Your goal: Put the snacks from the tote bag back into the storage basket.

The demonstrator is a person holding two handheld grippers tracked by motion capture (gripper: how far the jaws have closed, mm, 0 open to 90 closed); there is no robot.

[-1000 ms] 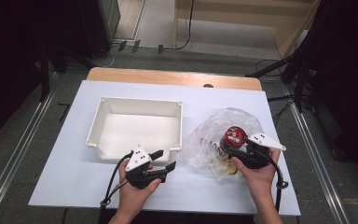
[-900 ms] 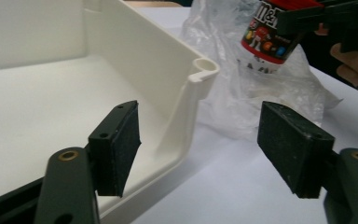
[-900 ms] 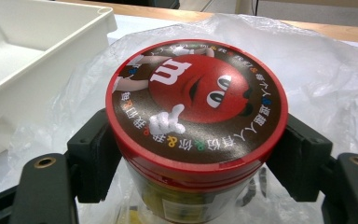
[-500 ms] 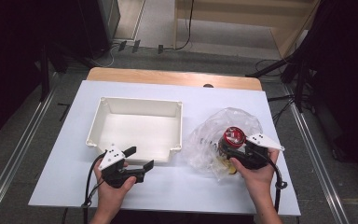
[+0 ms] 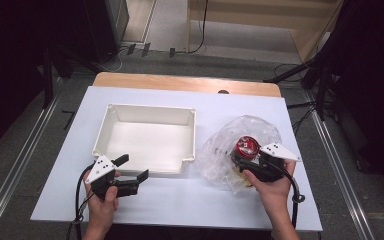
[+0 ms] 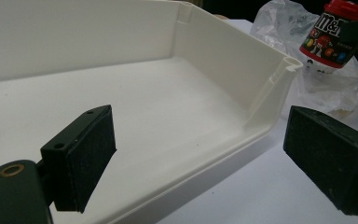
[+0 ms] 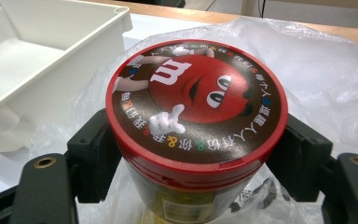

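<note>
A candy jar point(image 5: 246, 146) with a red lid point(image 7: 196, 93) stands upright inside a crumpled clear plastic bag point(image 5: 225, 150) at the table's right. My right gripper point(image 5: 245, 161) is shut on the jar just under its lid, and the black pads point(image 7: 93, 158) press both sides. My left gripper point(image 5: 133, 167) is open at the front left corner of the white tray point(image 5: 150, 114). Its jaws have just been opening, and nothing is gripped. In the left gripper view its pads point(image 6: 86, 154) stand wide apart, the tray's low front rim point(image 6: 261, 130) crossing between them.
The white tray point(image 7: 51, 28) is empty and sits left of the bag point(image 7: 317, 70) on a white sheet point(image 5: 190, 200) over a wooden table. The jar point(image 6: 331, 37) shows past the tray's corner. Cables trail from both grippers toward the table's front edge.
My left gripper has slid left along the tray's front edge, away from the bag, and its jaws have spread wider. The right gripper and the jar have stayed in place.
</note>
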